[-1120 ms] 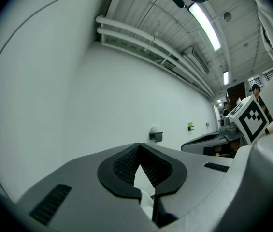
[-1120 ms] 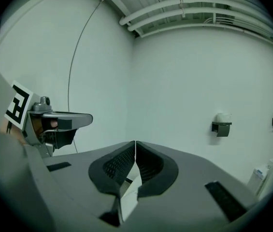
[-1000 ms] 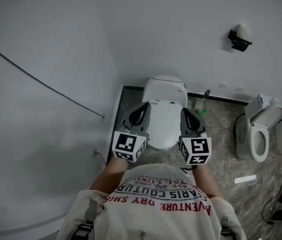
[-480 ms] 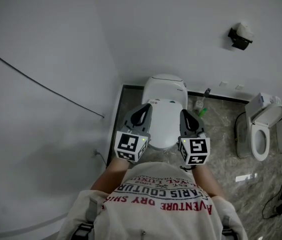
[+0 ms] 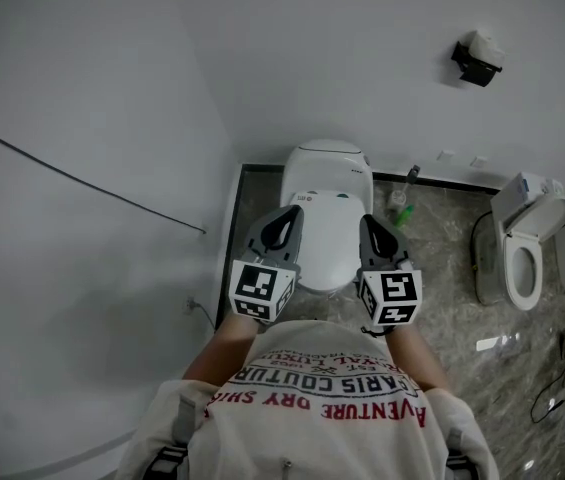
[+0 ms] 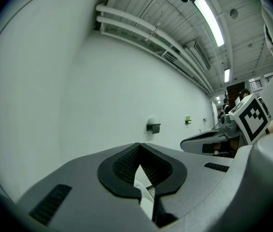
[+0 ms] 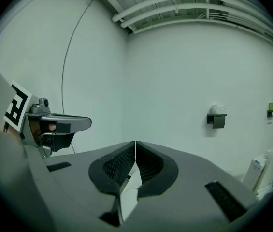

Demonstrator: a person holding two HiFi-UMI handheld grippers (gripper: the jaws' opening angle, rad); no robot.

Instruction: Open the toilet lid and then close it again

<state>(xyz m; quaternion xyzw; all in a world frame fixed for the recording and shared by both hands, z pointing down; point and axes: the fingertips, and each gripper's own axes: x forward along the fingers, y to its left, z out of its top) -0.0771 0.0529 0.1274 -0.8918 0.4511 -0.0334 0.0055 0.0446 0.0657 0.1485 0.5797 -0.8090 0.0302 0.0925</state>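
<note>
A white toilet (image 5: pixel 327 173) stands against the back wall with its lid (image 5: pixel 329 230) down. My left gripper (image 5: pixel 287 211) hovers over the lid's left side, jaws shut on nothing. My right gripper (image 5: pixel 368 219) hovers over the lid's right side, also shut and empty. In the left gripper view the left gripper's (image 6: pixel 138 144) pads meet at the tip, and the right gripper (image 6: pixel 208 143) shows beside it. In the right gripper view the right gripper's (image 7: pixel 135 142) pads also meet, with the left gripper (image 7: pixel 61 124) at the left. Whether either gripper touches the lid I cannot tell.
A second toilet (image 5: pixel 522 253) with its lid raised stands at the right. A brush holder and a green bottle (image 5: pixel 402 208) sit on the marble floor beside my toilet. A paper holder (image 5: pixel 475 60) hangs on the back wall. A cable (image 5: pixel 82 178) runs down the left wall.
Both grippers keep their places over the toilet lid with jaws shut. The picture has shifted slightly with the head.
</note>
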